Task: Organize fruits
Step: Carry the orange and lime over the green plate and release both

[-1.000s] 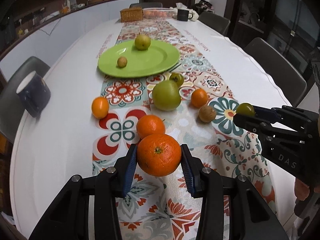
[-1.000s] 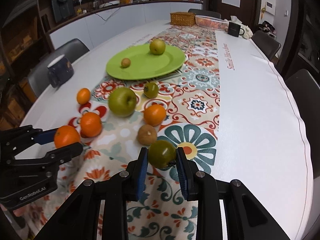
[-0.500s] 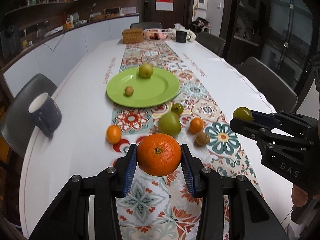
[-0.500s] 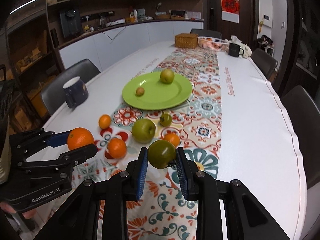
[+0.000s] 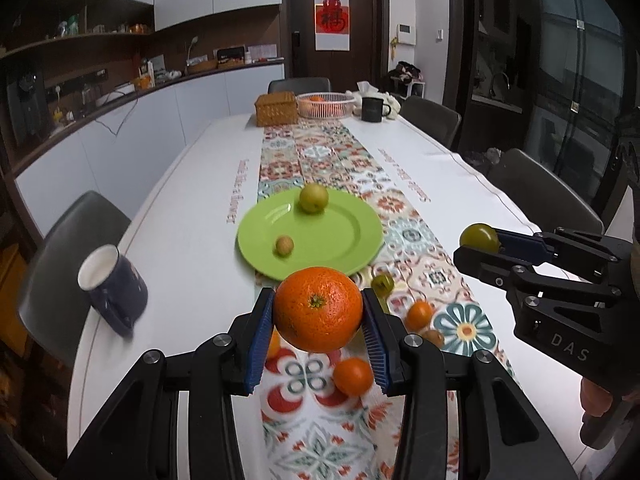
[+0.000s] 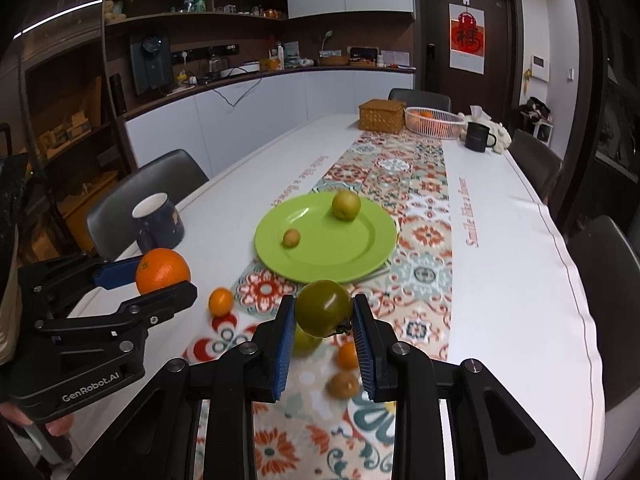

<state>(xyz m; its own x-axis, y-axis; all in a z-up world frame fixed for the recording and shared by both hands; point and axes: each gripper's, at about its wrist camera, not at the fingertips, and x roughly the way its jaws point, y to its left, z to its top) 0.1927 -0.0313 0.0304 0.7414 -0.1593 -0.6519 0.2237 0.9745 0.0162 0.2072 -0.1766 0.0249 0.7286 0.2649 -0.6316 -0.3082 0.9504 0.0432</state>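
we hold two fruits up in the air. our left gripper point(image 5: 318, 316) squeezes a big orange point(image 5: 318, 309) between its blue pads, in the low middle of the left view. our right gripper point(image 6: 323, 317) squeezes a green tomato point(image 6: 323, 308) the same way, in the low middle of the right view. neither fruit touches the table.

the green plate point(image 5: 352, 240) sits past them, near the middle of both views. two fruits lie on it: a yellow-green one point(image 5: 314, 198) by the far rim and a small brown one point(image 5: 284, 245) nearer to us. more fruits lie on the flowery runner point(image 5: 320, 160) below our grippers, like a small orange point(image 6: 221, 301) at the left.

what could go wrong? both fruits are round and smooth, so we think one could slip out if we squeeze too softly. the tomato may be soft, and a hard squeeze could hurt it. if we let go too high, a fruit could roll off the plate or bump the two there. our two grippers are near each other and could knock together. the blue mug point(image 5: 114, 280) at the left could get hit too.
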